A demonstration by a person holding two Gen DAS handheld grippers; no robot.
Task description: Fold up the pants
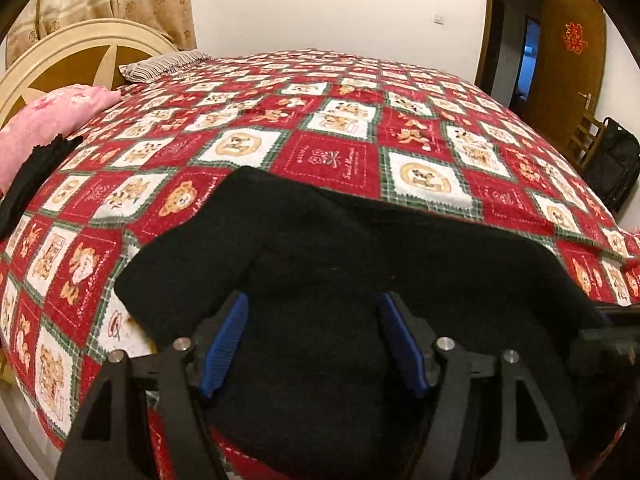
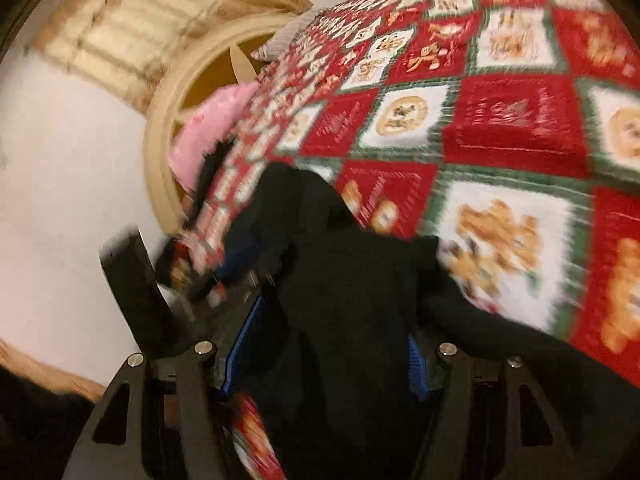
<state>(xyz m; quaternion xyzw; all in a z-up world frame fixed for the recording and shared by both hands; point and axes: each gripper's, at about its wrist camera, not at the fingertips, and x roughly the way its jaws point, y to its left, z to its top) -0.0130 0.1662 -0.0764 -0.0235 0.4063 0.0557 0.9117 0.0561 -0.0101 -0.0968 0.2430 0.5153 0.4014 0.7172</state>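
The black pants (image 1: 340, 248) lie on the red patchwork bedspread (image 1: 328, 120), near the bed's front edge. My left gripper (image 1: 312, 304) stands over them with its blue pads (image 1: 230, 336) apart, cloth lying between the fingers. In the blurred right wrist view the pants (image 2: 344, 288) bunch up between my right gripper's (image 2: 332, 320) blue pads (image 2: 416, 368), which are spread with cloth between them. Whether either gripper pinches the cloth is unclear. The other gripper (image 2: 192, 264) shows at the left of the right wrist view.
A pink pillow (image 1: 48, 120) and a striped pillow (image 1: 164, 64) lie by the cream headboard (image 1: 60, 60). Another black garment (image 1: 32, 176) lies next to the pink pillow. A wooden door (image 1: 568, 64) and a black bag (image 1: 616, 160) stand at the right.
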